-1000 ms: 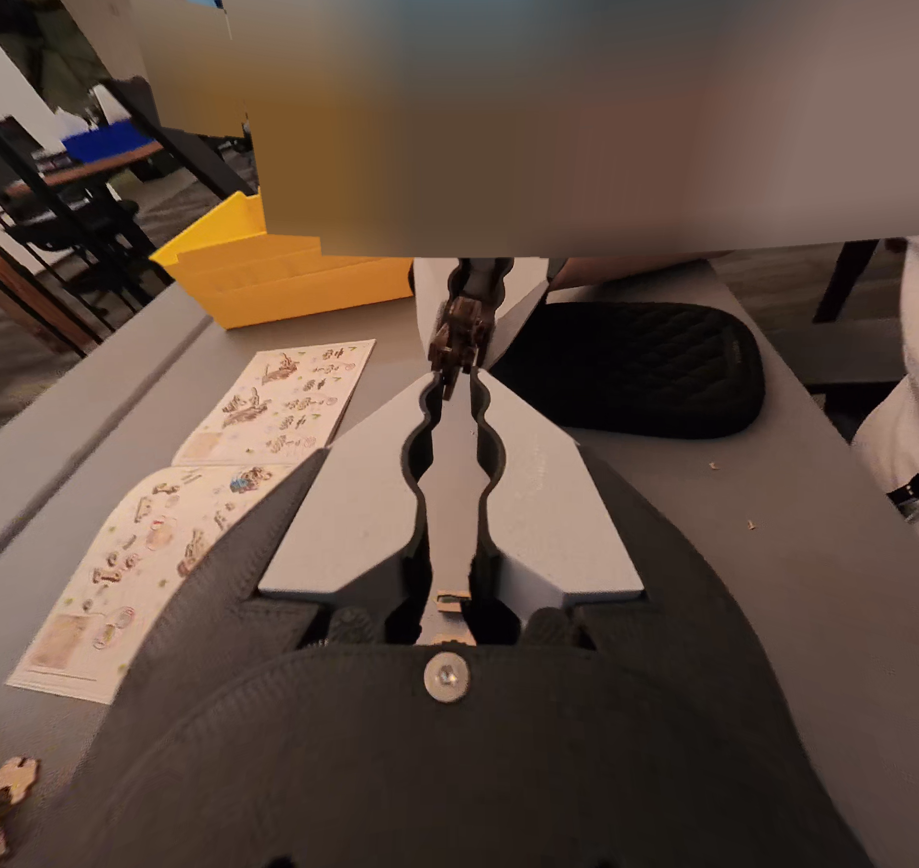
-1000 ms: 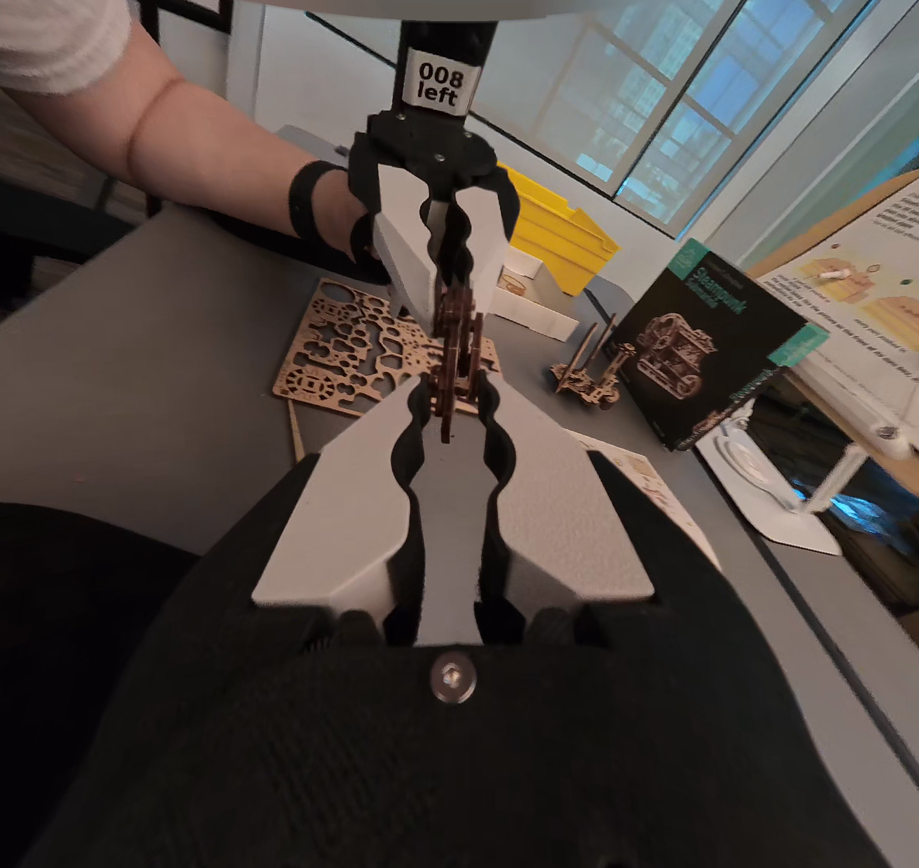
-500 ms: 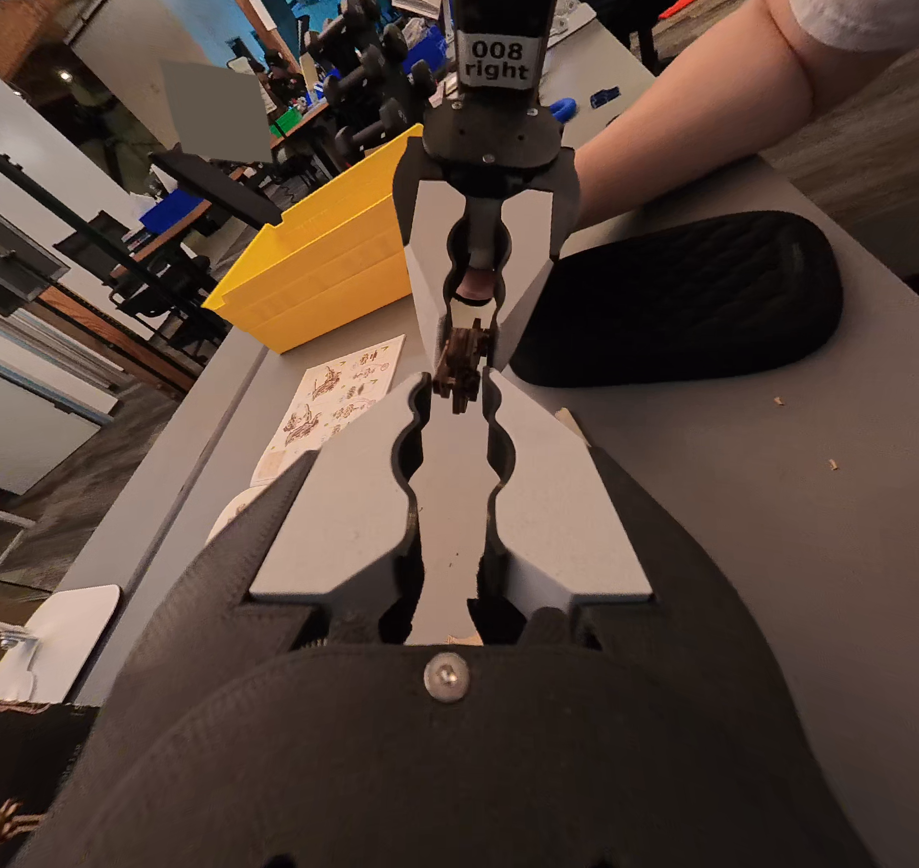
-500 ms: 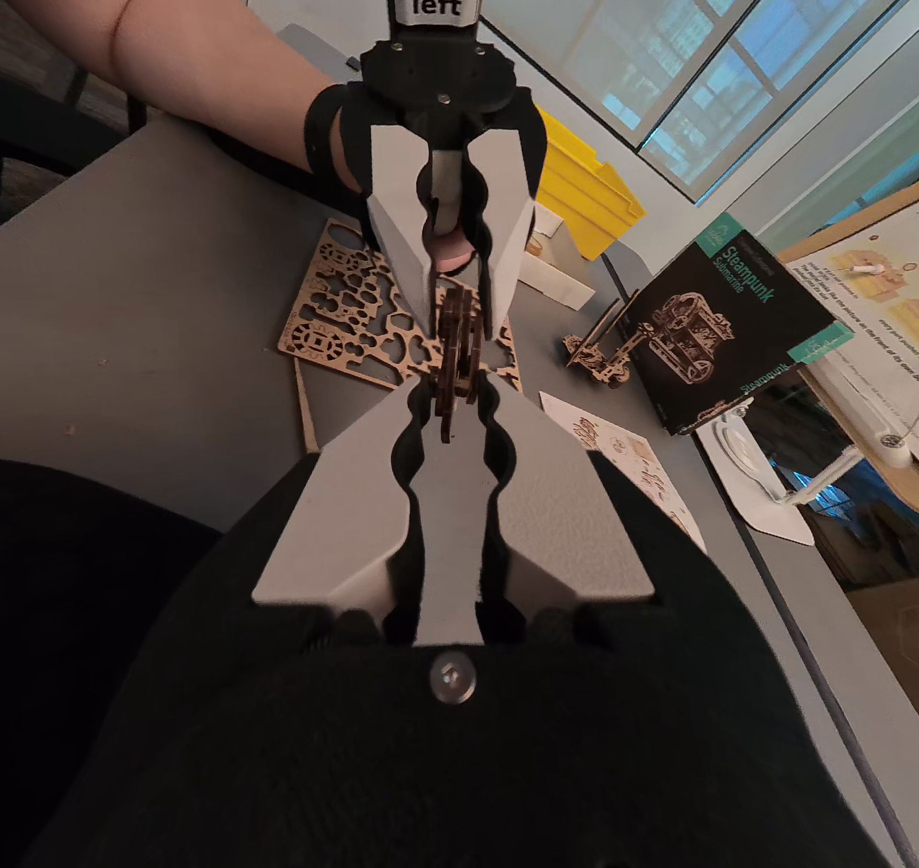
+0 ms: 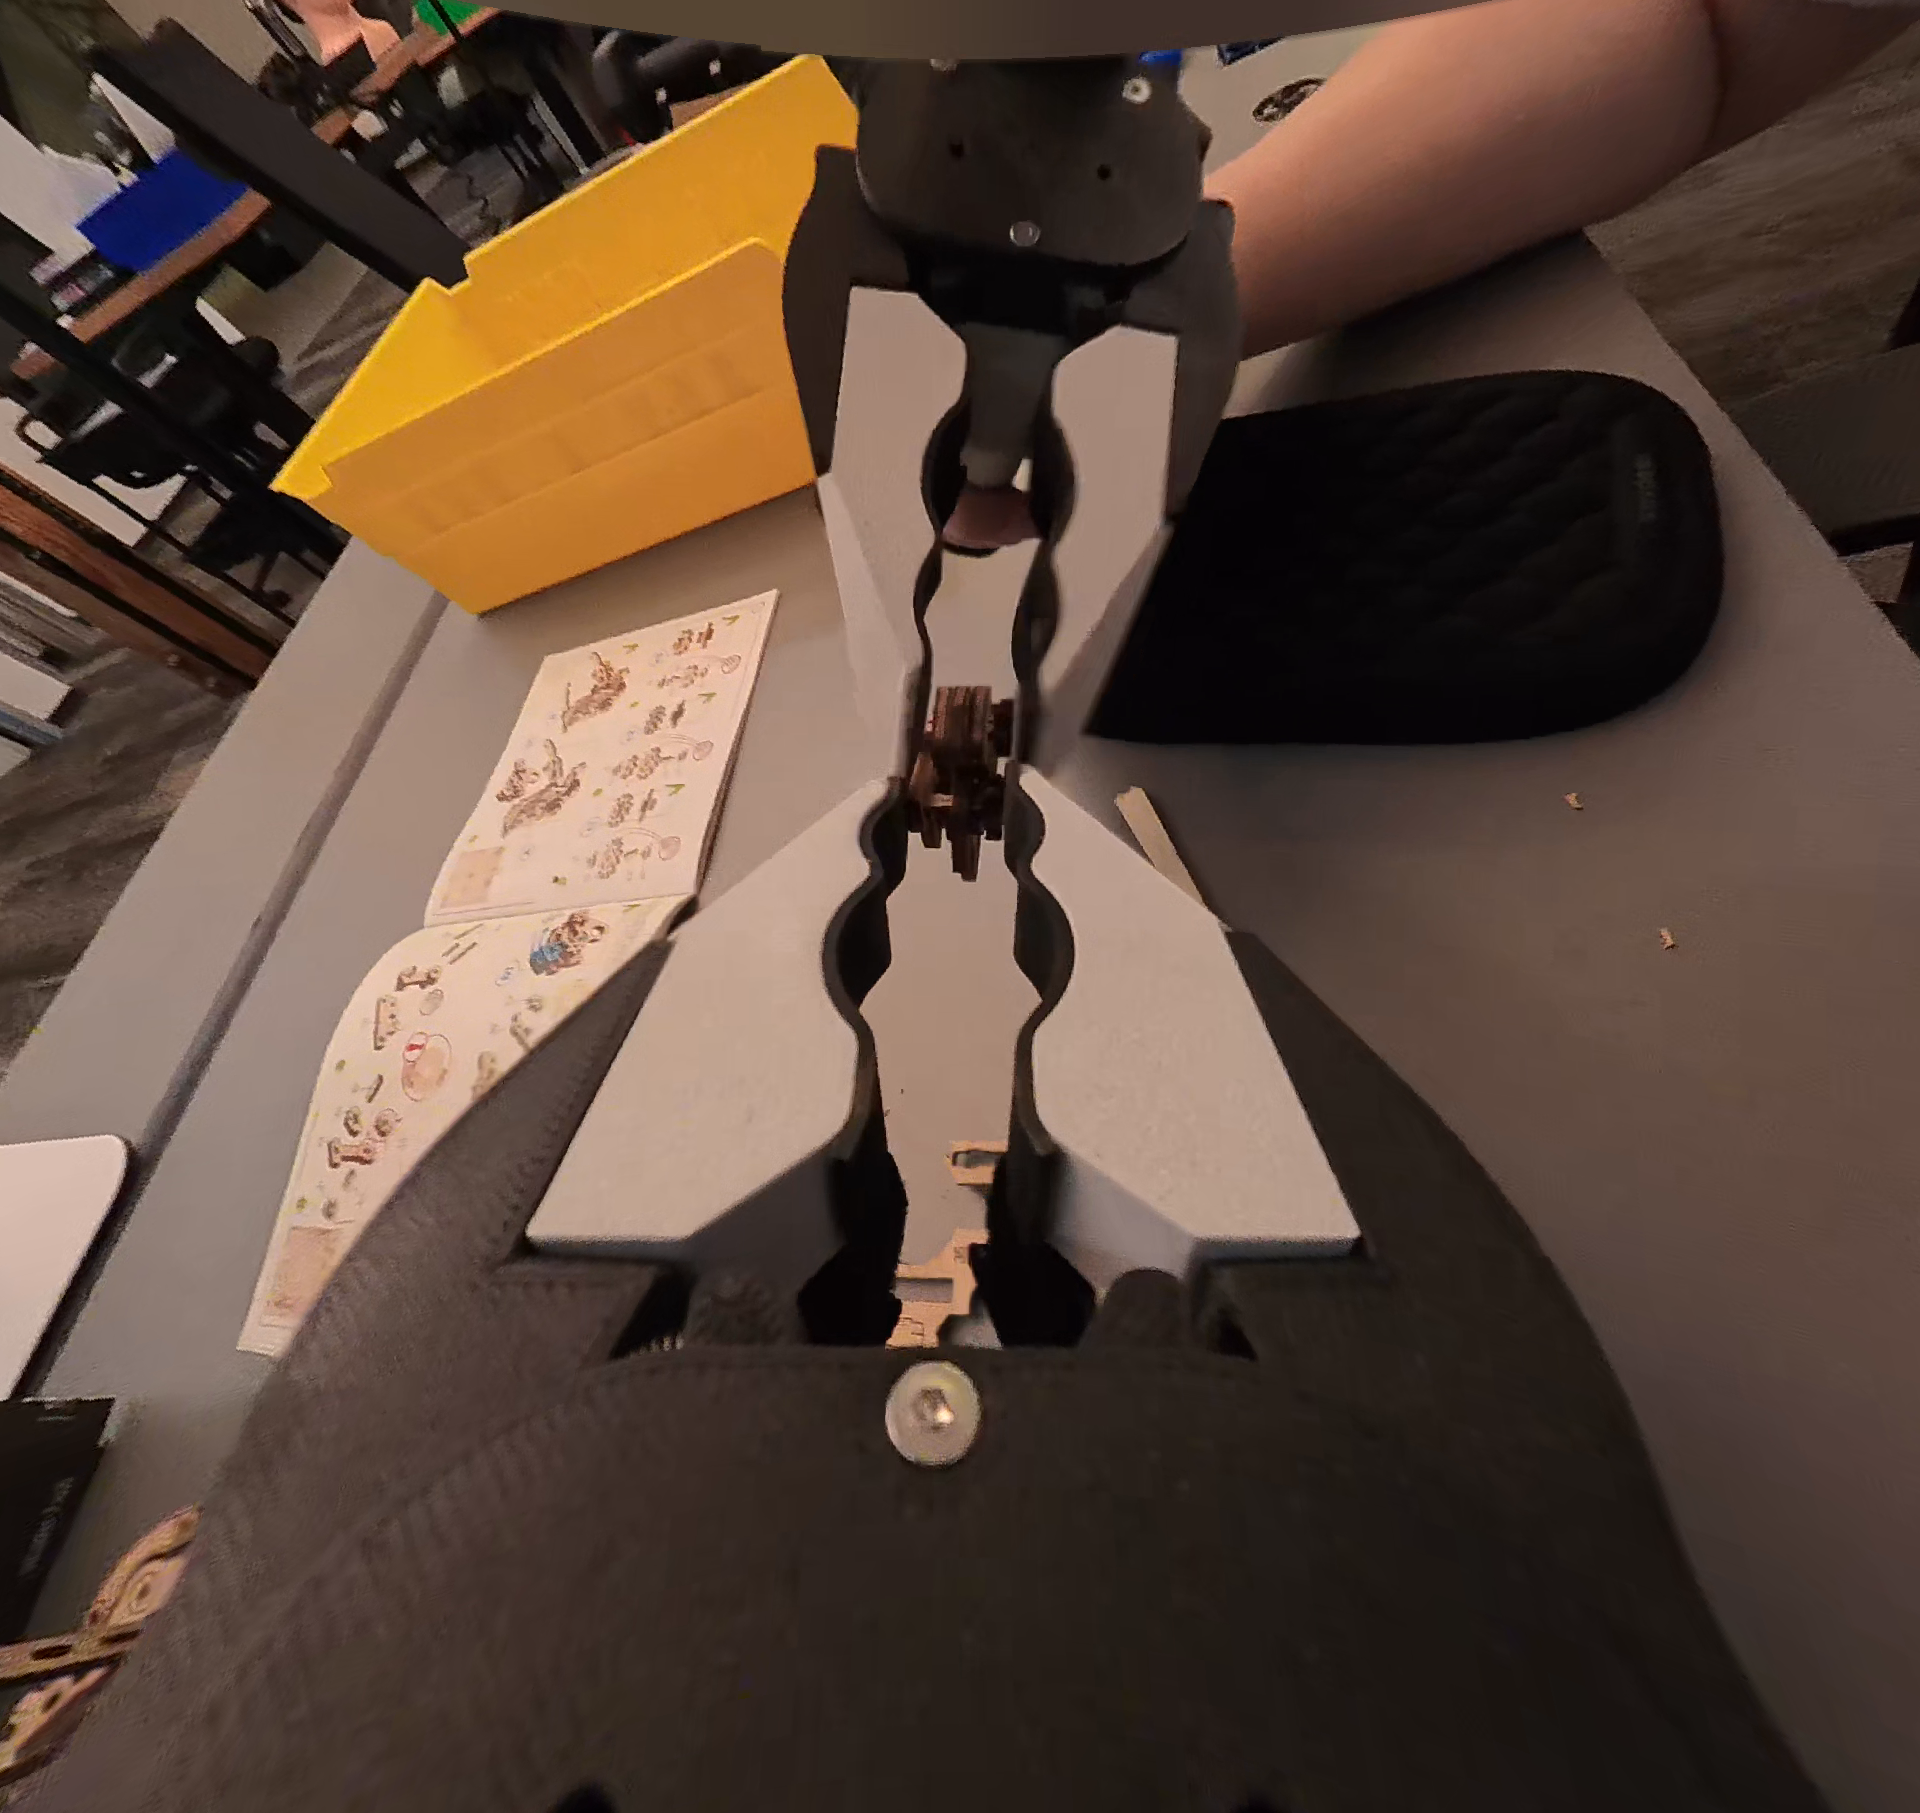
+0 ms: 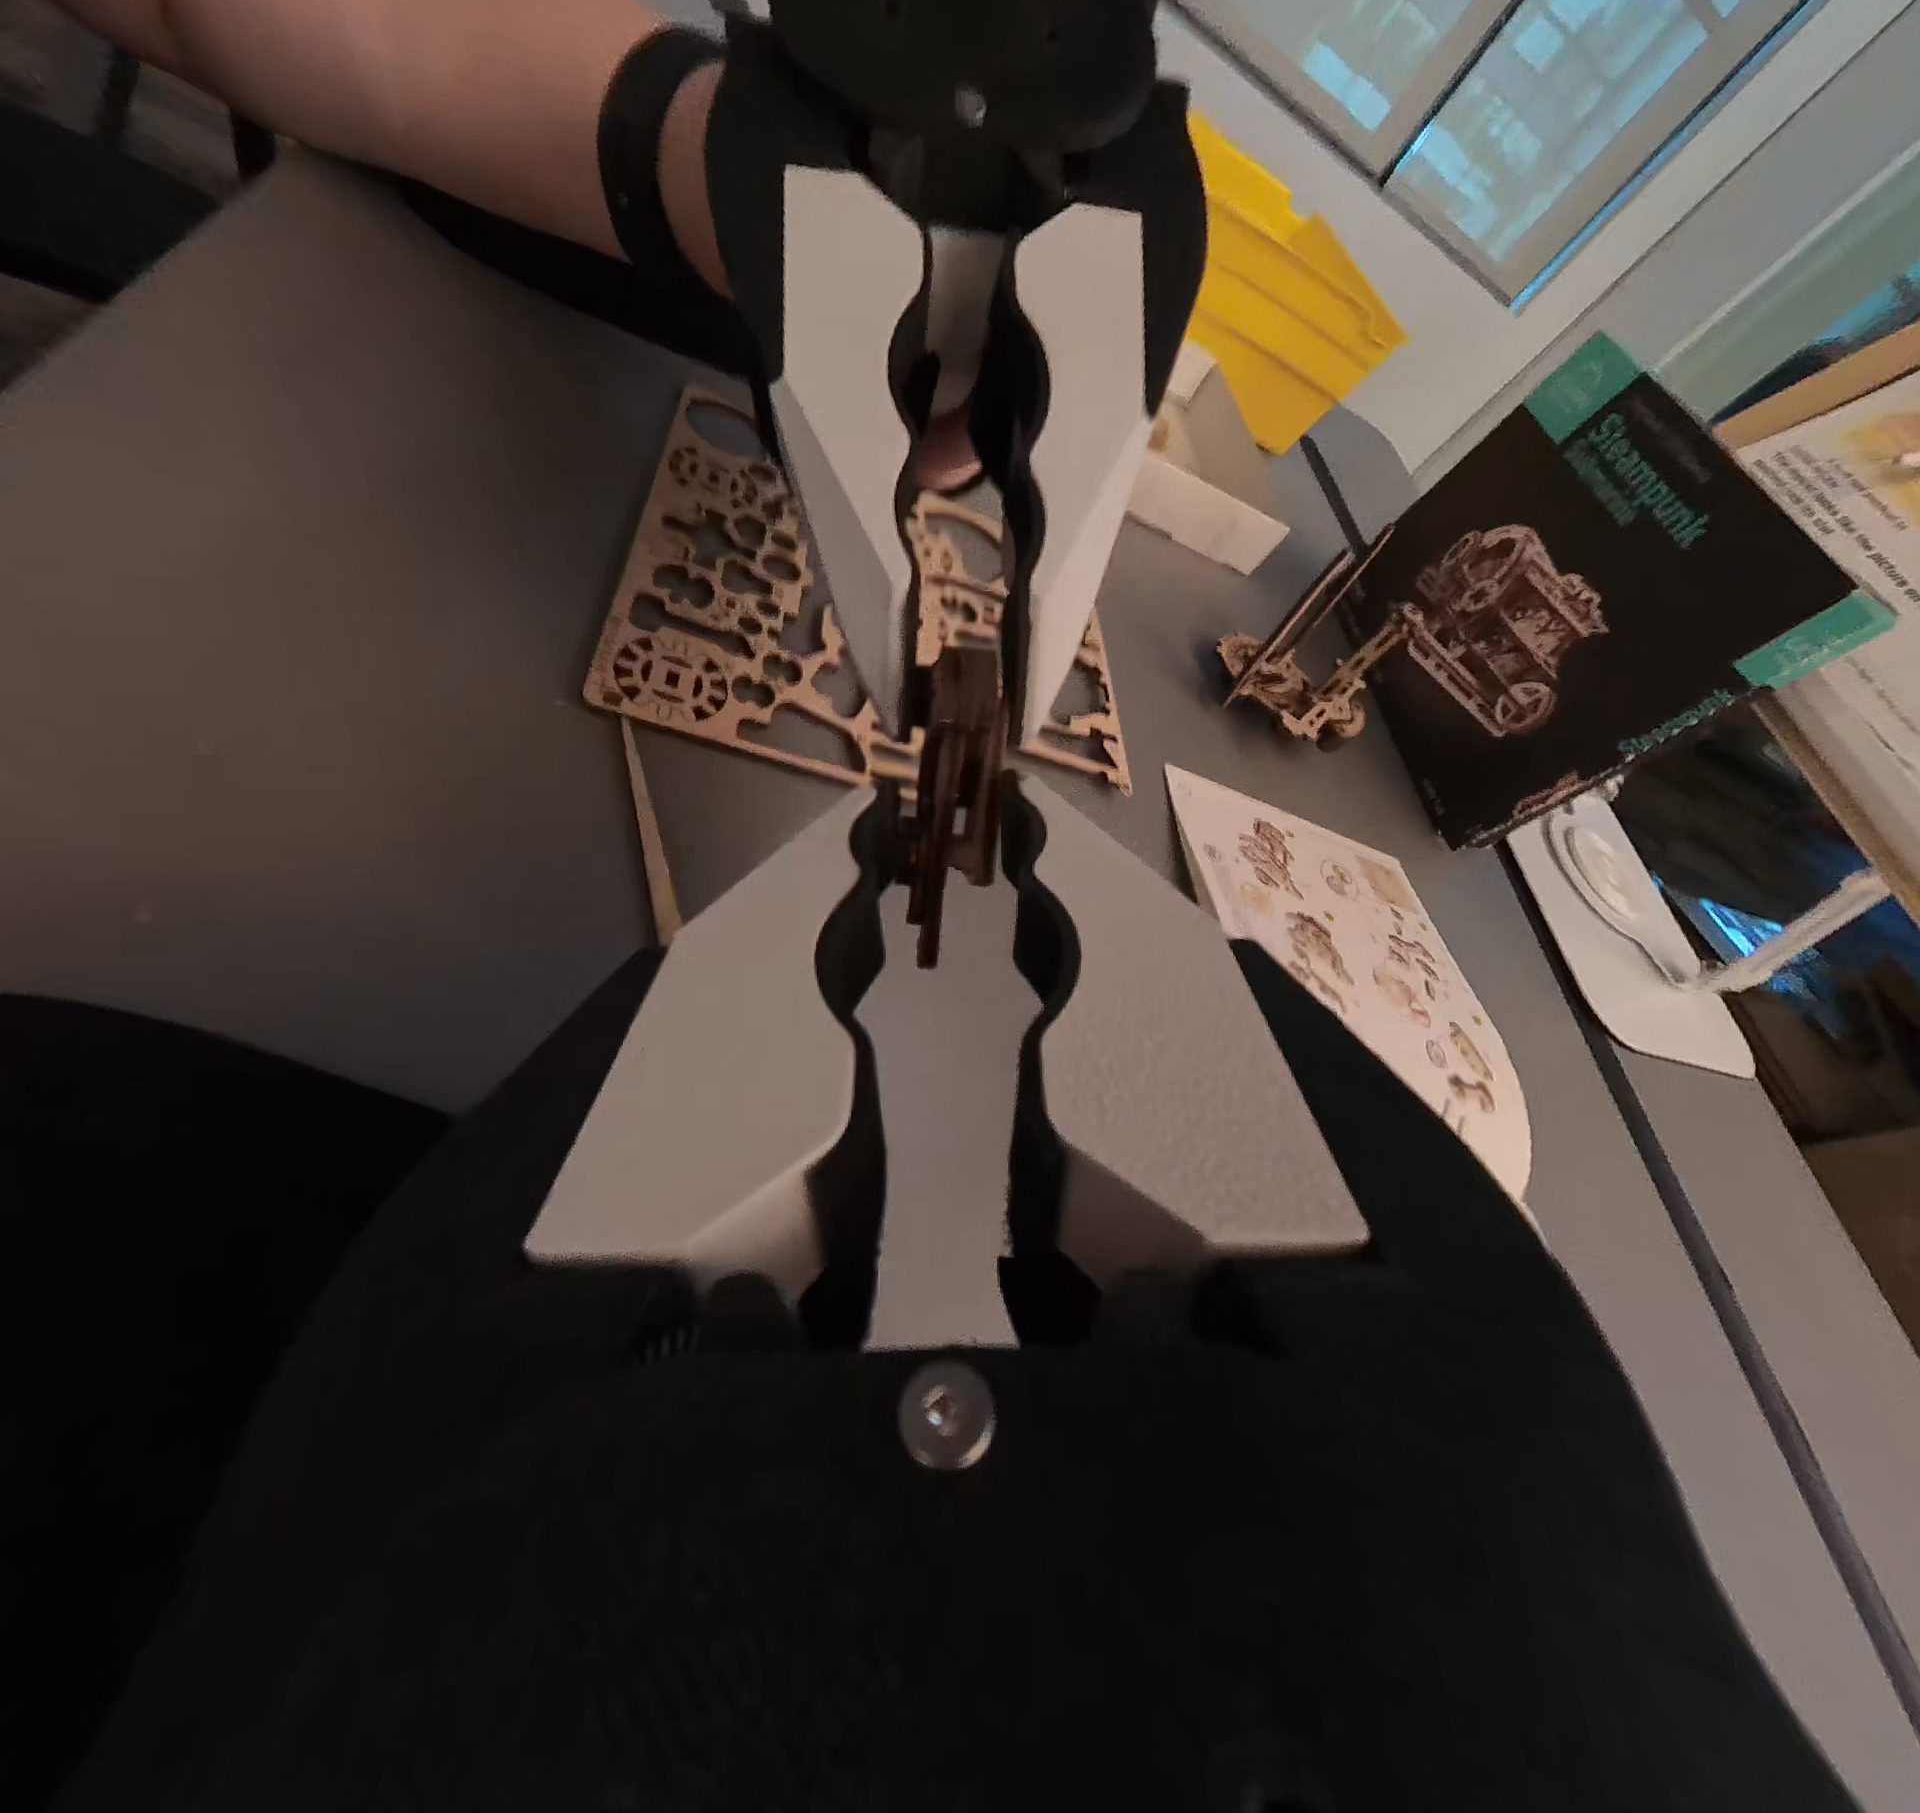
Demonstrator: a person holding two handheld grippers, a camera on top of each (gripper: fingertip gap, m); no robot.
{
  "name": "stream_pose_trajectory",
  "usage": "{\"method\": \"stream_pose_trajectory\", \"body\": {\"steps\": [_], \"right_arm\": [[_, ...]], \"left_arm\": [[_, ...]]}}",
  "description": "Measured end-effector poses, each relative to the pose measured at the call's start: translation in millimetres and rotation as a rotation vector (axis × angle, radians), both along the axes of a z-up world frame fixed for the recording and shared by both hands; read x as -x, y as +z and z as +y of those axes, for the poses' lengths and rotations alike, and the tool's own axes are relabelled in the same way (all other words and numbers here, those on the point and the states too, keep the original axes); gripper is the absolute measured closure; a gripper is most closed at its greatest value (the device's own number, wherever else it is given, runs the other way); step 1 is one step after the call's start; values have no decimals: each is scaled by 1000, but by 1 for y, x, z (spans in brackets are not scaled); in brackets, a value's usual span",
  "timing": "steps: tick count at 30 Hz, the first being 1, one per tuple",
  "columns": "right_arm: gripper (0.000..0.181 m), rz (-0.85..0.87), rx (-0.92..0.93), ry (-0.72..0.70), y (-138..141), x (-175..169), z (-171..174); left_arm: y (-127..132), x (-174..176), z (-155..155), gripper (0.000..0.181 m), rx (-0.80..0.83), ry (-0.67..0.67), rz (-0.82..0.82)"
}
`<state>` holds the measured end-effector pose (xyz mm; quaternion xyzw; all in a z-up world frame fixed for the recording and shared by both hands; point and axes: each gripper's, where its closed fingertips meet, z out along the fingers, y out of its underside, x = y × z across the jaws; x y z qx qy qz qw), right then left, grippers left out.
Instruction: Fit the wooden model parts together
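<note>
Compared with half a second ago, the right gripper point(image 5: 961, 724) sits closer to the left gripper point(image 5: 948, 807), tips nearly meeting around the wooden assembly point(image 5: 956, 792). In the left wrist view, the open instruction booklet point(image 5: 582, 828) shows both pages again near the table's left edge.
</note>
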<state>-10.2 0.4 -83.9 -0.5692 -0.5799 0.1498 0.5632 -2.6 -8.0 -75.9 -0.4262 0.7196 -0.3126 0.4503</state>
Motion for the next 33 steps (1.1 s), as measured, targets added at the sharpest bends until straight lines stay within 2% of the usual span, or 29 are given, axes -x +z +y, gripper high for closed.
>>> {"method": "stream_pose_trajectory", "body": {"steps": [4, 6, 7, 11, 13, 18, 20, 23, 26, 28, 33], "right_arm": [[165, -7, 0, -12, 0, -4, 2], [165, 75, 10, -3, 11, -8, 4], [165, 125, 26, 24, 17, -8, 2], [165, 226, 68, 66, 28, -8, -2], [165, 216, 56, 63, 26, -7, -2], [165, 227, 71, 73, 23, -7, -1], [165, 230, 69, 83, 23, -6, -3], [165, 214, 80, 94, 19, -4, -4], [165, 205, 99, 103, 15, -3, -4], [158, 185, 113, 110, 13, -5, -5], [156, 126, 48, 68, 20, -3, -7]], "left_arm": [[-2, -1, 1, 164, 1, 2, -22], [-7, 0, 7, 153, 3, 24, 3], [-10, 0, 9, 152, 17, 28, 16], [4, -2, 3, 169, 57, 1, -68], [13, -1, 2, 177, 35, 5, -119], [10, -2, 2, 179, -16, 11, -109], [7, -4, 4, 157, -13, 31, -97], [8, -3, 0, 173, -3, 8, -100], [4, -2, 1, 173, -4, 11, -56], [-2, -2, 4, 173, -19, 29, -21], [-10, -1, 10, 173, -107, 59, 28]]}}
